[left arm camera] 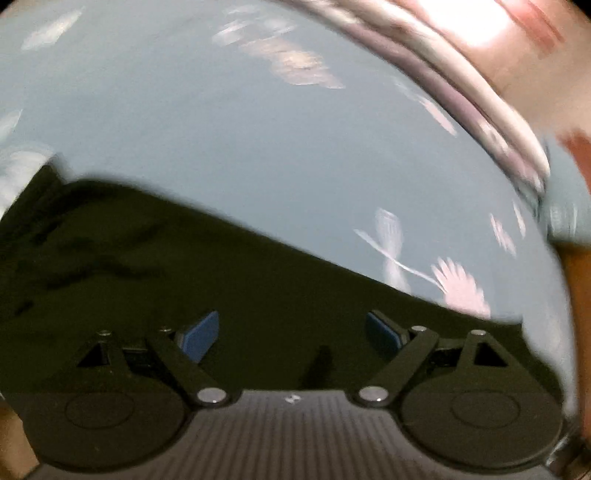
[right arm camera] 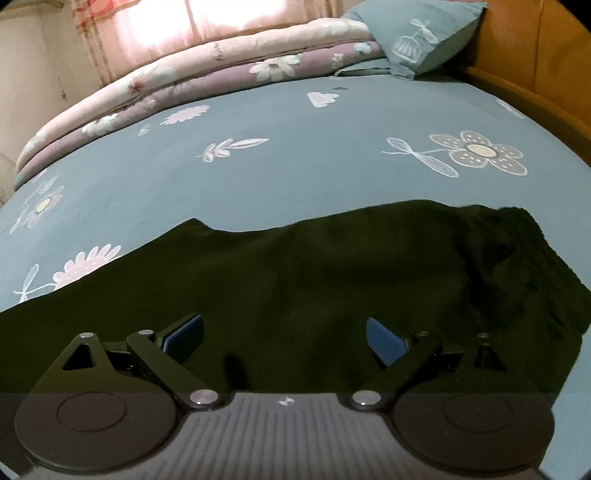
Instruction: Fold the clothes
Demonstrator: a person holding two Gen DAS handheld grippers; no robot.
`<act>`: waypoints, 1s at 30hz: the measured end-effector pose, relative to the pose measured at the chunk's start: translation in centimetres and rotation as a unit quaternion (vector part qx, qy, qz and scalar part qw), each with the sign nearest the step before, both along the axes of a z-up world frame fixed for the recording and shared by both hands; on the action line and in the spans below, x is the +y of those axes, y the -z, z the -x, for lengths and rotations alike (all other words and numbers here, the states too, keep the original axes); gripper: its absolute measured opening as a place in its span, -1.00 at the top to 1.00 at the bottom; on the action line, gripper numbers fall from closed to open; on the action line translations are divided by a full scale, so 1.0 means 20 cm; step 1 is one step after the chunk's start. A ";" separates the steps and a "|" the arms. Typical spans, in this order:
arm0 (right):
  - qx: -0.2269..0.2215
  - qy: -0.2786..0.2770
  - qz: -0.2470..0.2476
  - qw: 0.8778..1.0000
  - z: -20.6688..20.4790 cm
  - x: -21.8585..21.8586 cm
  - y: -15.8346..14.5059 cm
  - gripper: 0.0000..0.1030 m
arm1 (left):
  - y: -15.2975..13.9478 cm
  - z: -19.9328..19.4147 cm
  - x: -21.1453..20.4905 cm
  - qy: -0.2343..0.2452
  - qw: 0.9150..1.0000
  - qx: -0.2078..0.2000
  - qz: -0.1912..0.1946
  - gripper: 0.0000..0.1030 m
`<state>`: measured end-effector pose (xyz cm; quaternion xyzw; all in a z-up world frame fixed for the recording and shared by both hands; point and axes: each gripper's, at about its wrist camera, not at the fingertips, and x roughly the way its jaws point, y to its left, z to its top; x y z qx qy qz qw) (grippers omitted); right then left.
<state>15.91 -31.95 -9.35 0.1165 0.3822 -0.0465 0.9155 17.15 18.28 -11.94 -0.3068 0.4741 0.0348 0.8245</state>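
Black, soft-looking fabric, a dark garment (right arm camera: 332, 266), lies spread flat on the grey-blue bedsheet with white and pink flower prints (right arm camera: 258, 177), near the front edge of the bed. In the right wrist view its far edge runs unevenly across the sheet, and a bunched, gathered end sits at the right side. The right gripper (right arm camera: 284, 338) hangs over the cloth with its blue pads wide apart; nothing is between them. The left gripper (left arm camera: 291, 332) is likewise spread wide above the same dark garment (left arm camera: 147, 280), holding nothing; that view is smeared by blur, so finer detail of the cloth cannot be told.

Beyond the garment, a folded quilt in pale pink and mauve with white blossoms (right arm camera: 192, 74) lies along the far side of the bed. A grey-blue pillow with a white drawn print (right arm camera: 417, 33) leans against the orange-brown wooden headboard (right arm camera: 535, 55). A pink curtain (right arm camera: 184, 18) glows with light behind the quilt.
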 end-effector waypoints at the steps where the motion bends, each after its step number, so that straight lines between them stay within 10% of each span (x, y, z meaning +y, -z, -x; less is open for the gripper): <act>1: 0.000 -0.003 0.001 1.000 0.00 0.01 0.00 -0.89 | 0.02 0.02 0.06 -0.010 1.000 0.000 0.021 -0.68; 4: 0.003 -0.006 0.005 1.000 -0.02 0.02 0.00 -0.89 | 0.04 0.08 0.16 -0.031 0.998 -0.010 0.052 -0.69; 11: 0.004 -0.013 0.009 1.000 -0.04 0.05 0.00 -0.89 | -0.06 0.12 0.19 -0.052 0.996 0.023 -0.070 -0.69; 30: 0.002 -0.010 0.010 1.000 -0.02 0.04 -0.01 -0.89 | -0.07 0.07 0.32 -0.094 0.987 0.035 -0.122 -0.68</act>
